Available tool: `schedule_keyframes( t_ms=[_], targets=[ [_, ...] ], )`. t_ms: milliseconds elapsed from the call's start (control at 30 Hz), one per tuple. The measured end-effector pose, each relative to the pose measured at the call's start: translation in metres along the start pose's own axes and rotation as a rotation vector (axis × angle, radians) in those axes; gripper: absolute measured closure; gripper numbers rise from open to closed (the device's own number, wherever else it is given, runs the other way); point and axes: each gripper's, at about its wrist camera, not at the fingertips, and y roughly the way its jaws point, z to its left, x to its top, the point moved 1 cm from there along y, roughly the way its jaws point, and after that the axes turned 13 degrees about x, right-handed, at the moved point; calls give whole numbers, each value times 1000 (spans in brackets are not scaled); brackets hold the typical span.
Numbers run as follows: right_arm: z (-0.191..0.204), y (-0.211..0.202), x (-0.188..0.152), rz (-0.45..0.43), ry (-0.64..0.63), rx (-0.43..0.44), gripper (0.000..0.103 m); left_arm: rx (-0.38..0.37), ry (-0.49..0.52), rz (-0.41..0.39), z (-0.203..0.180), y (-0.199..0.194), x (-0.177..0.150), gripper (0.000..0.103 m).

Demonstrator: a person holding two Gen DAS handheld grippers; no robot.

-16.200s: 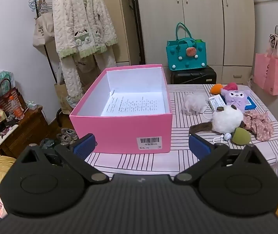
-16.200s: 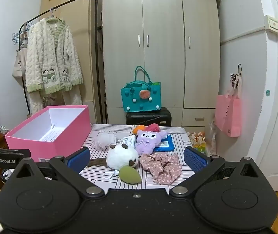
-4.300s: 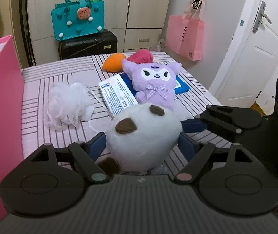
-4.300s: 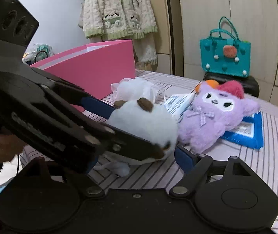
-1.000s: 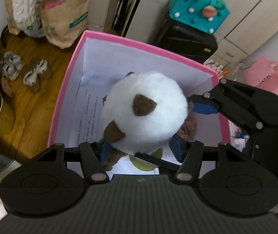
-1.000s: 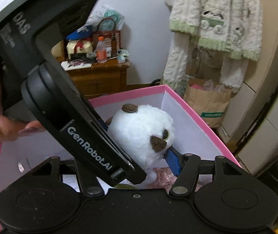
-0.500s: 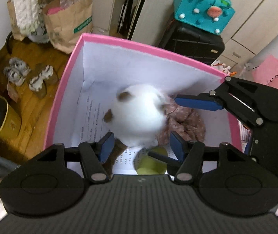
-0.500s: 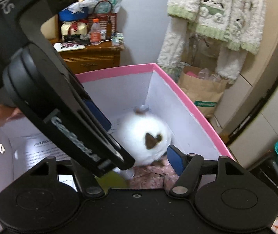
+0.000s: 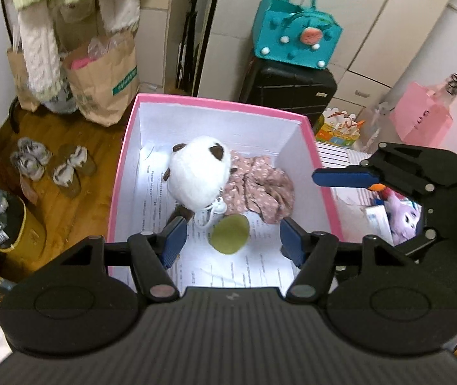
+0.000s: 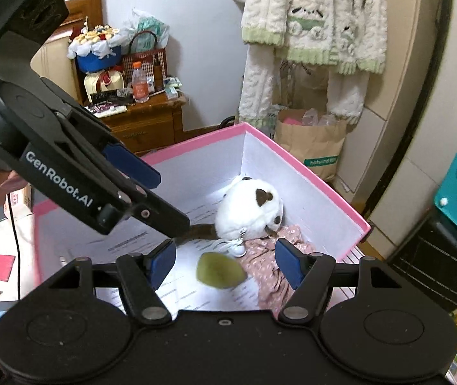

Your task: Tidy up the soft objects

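The white plush point(image 9: 199, 173) with brown ears lies inside the pink box point(image 9: 219, 102), against its far wall. A pink floral cloth point(image 9: 260, 186) is bunched beside it, and a green egg-shaped sponge point(image 9: 228, 234) rests on the paper lining. My left gripper point(image 9: 233, 240) hovers open above the box with nothing between its pads. My right gripper point(image 10: 225, 264) is open too, above the sponge point(image 10: 219, 271) and short of the plush point(image 10: 247, 211). One blue finger point(image 9: 344, 176) of the right gripper shows over the box's right rim. A purple plush point(image 9: 401, 218) lies on the striped table.
A teal bag point(image 9: 296, 35) sits on a black suitcase point(image 9: 289, 86) behind the box. A paper bag point(image 9: 103, 73) and slippers point(image 9: 52, 166) are on the wooden floor to the left. A wooden cabinet point(image 10: 145, 122) and a hanging knitted cardigan point(image 10: 312, 16) are beyond.
A second ago both grippers held the white plush above the box. They have let go, and the plush now lies in the box. Both grippers have opened and lifted away.
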Motion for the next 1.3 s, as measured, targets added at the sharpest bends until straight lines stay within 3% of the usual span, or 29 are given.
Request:
schedule_keyframes(
  t_ms=[267,467,567,633,833,1033,1300],
  targets=[
    [35,-53,-11,-22,70,-11,30,11,90,-87,-16,-59,-19,39],
    [54,-87,-30,-50,107,-55,30,-2,136,-103,-32,-90,-32,38],
    [62,-105,-39,-70,111,-64,30,2,159,-123,-39,-104,-42,30],
    [70,-119,-45,-85,110,-69,30,-9,159,-127,-43,-112,-49,30],
    [91,-152,-66,-138,125,-91,30,-75,235,-129,-60,-123,-78,29],
    [118,-175,-101,-172,124,-108,29,-68,317,-141,-76,-128,-104,27],
    [141,-189,-141,-155,91,-184,29,-107,403,-140,-101,-129,-129,26]
  ],
)
